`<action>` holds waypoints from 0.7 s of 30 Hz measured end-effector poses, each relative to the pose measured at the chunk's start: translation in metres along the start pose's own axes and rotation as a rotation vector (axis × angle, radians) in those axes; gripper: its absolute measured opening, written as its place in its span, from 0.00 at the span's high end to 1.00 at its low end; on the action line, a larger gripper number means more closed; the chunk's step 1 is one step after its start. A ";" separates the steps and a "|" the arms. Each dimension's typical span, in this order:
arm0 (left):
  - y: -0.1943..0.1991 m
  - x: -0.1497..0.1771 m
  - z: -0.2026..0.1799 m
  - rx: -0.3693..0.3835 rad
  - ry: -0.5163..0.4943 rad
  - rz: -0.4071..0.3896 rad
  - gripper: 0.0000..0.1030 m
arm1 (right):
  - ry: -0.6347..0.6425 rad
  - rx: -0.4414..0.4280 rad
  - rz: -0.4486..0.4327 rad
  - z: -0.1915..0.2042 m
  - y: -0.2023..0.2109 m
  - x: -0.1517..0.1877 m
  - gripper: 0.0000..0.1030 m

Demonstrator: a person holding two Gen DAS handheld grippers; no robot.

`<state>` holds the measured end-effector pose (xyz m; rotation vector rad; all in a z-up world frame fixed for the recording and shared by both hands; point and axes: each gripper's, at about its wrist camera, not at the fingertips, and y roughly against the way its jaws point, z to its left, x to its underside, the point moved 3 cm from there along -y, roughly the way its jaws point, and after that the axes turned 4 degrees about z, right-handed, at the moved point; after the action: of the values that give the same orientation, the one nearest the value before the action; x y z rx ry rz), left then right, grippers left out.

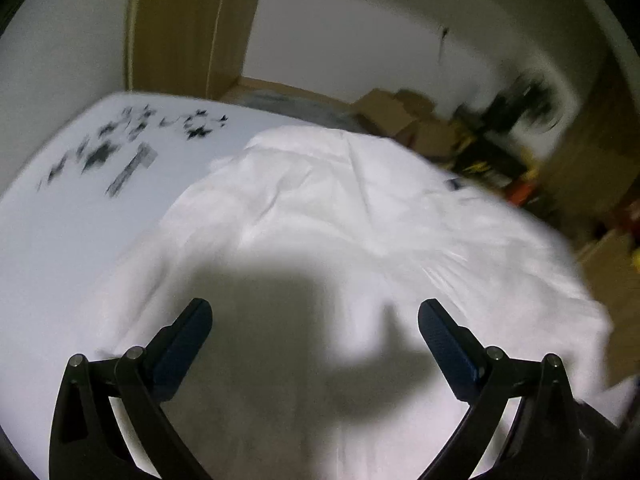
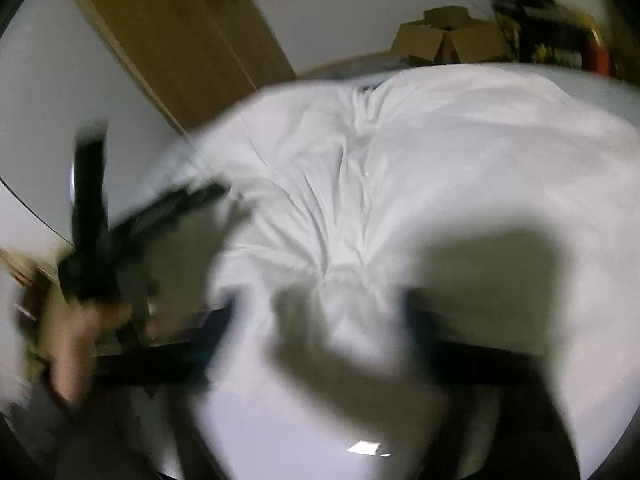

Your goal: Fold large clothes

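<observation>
On the tabletop (image 1: pixel 60 240) lies a white shirt (image 1: pixel 320 208). Both claws, left (image 1: pixel 315 320) and right (image 2: pixel 320 312), gape wide, holding nothing. Next, grab an edge at six o'clock and fold.

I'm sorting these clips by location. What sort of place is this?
Probably a spare or storage room in a home, though blurred: a white garment lies on a white table, brown cardboard boxes are stacked by the pale wall, beside a tall wooden panel.
</observation>
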<state>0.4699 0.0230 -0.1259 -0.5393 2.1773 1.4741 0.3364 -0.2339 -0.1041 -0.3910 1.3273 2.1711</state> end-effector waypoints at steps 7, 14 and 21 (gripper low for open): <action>0.065 0.047 0.086 0.162 0.259 0.008 0.00 | 0.011 -0.073 -0.035 0.013 0.033 0.042 0.01; 0.060 0.013 0.041 0.127 0.089 -0.005 0.00 | 0.105 0.205 -0.129 0.013 0.031 0.020 0.02; 0.012 -0.052 -0.001 -0.028 0.005 -0.117 0.00 | -0.021 0.379 -0.284 -0.072 0.034 -0.099 0.02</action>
<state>0.5061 0.0301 -0.0868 -0.6688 2.0947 1.4444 0.3922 -0.3404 -0.0623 -0.3772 1.5290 1.6459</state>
